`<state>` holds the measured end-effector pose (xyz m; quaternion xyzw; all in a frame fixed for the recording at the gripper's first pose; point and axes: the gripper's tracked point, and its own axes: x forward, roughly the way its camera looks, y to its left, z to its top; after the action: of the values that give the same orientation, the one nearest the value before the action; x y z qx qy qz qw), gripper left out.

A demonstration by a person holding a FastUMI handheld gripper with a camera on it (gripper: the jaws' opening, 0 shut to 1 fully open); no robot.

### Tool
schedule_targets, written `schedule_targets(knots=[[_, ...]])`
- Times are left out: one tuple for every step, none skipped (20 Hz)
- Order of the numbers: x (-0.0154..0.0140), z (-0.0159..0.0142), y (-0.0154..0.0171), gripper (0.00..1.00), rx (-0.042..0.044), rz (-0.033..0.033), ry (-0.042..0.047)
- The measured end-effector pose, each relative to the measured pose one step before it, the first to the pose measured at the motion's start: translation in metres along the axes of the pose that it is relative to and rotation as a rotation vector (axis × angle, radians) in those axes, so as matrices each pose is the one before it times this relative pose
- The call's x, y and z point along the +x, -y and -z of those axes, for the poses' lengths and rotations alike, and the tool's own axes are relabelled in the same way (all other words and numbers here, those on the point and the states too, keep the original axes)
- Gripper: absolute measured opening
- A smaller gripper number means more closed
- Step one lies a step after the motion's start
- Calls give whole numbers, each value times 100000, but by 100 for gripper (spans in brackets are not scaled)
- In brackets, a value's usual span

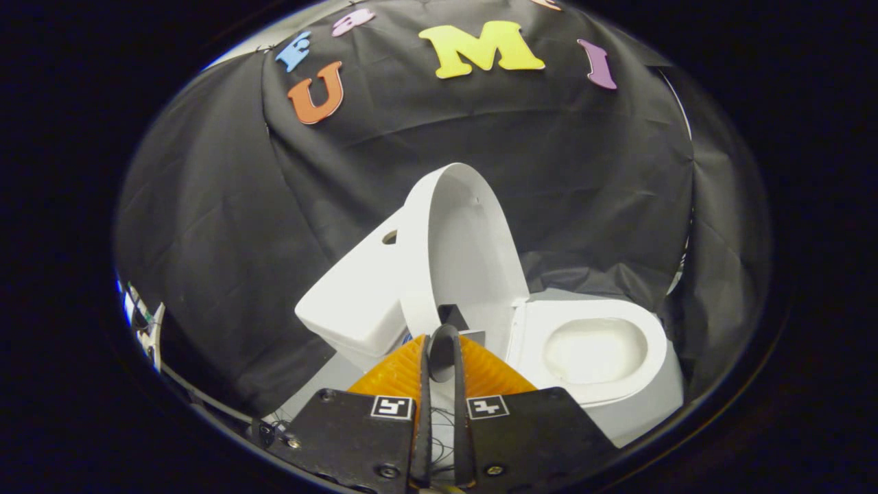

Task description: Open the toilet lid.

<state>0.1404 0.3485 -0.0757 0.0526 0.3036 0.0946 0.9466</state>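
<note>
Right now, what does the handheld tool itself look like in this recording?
The tongs are two slim, curved fingers meeting at the tips, closed with nothing between. Each rises from a flat black plate fixed with screws and bearing a small square black-and-white marker. Ribbed orange panels fan out behind the fingers; thin wires run between the plates.

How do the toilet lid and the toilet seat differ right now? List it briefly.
The toilet lid stands raised, leaning back against the tank; the toilet seat lies flat on the bowl. The lid is a solid panel showing its underside; the seat is a ring around the open bowl. The lid is just beyond the gripper, whose fingers meet at the tips on nothing; the seat lies off to their side. Both are white.
</note>
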Motion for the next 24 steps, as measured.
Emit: schedule_targets(knots=[[175,75,-131,16,-470,298,-181],[46,3,-223,16,-759,209,-173],[235,75,-338,16,-690,447,-348],[83,-104,-89,16,-1099,1329,614],[102,56,-199,16,-1193,883,-247],[75,43,-63,16,-1202,716,337],[-114,-6,8,16,-1057,56,134],[-27,-91,46,16,-665,-291,74],[123,55,2,16,141,-649,-16],[-28,7,-56,16,687,-807,-296],[-77,-36,-112,16,1058,-923,-320],[-117,13,-66,17,1053,-1412,-510],[37,90,-9,18,895,-2087,-793],[4,159,215,23,1323,-1456,-659],[24,4,47,26,1638,-1804,-635],[-22,-42,-230,31,1896,-2318,-575],[-120,85,107,36,1783,-1893,-396],[-227,-18,40,42,1325,-1637,-74],[-191,-91,-165,49,429,-1235,510],[-442,-244,-32,54,-515,-653,908],[-509,-64,11,58,-794,-545,1202],[-544,-277,144,61,-741,-872,1173],[-534,-241,3,64,-340,-930,842],[-506,-279,167,71,-173,-1086,601]])
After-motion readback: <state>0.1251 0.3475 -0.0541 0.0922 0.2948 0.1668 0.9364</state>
